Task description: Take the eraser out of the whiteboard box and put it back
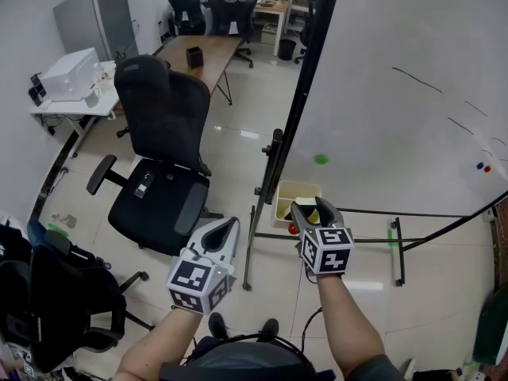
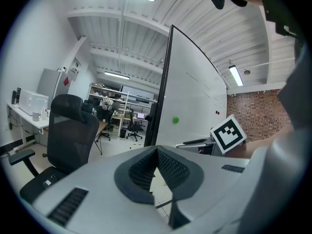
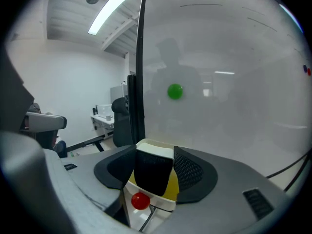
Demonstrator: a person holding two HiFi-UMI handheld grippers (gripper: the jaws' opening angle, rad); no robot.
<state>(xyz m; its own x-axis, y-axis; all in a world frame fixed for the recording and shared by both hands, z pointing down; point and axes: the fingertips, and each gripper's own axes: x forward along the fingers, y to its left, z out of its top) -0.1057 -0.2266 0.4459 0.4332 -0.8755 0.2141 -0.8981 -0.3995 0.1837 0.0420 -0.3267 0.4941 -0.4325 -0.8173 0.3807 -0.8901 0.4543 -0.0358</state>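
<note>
My right gripper (image 1: 316,211) (image 3: 155,151) is shut on the eraser (image 3: 152,174), a black block with a white top that fills the gap between both pads. It hangs just above the whiteboard box (image 3: 171,193) (image 1: 295,190), a white-rimmed tray with a yellow inside, fixed low on the whiteboard stand. A red ball (image 3: 140,201) (image 1: 293,228) sits at the box's near edge. My left gripper (image 1: 225,230) (image 2: 157,151) hovers to the left over the floor, its jaws meeting at the tips with nothing between them.
The whiteboard (image 1: 413,94) stands at the right with a green magnet (image 1: 321,159) and a few marker strokes; its black stand legs (image 1: 397,248) spread on the floor. A black office chair (image 1: 163,133) is close on the left, with a second chair (image 1: 48,308) at the bottom left.
</note>
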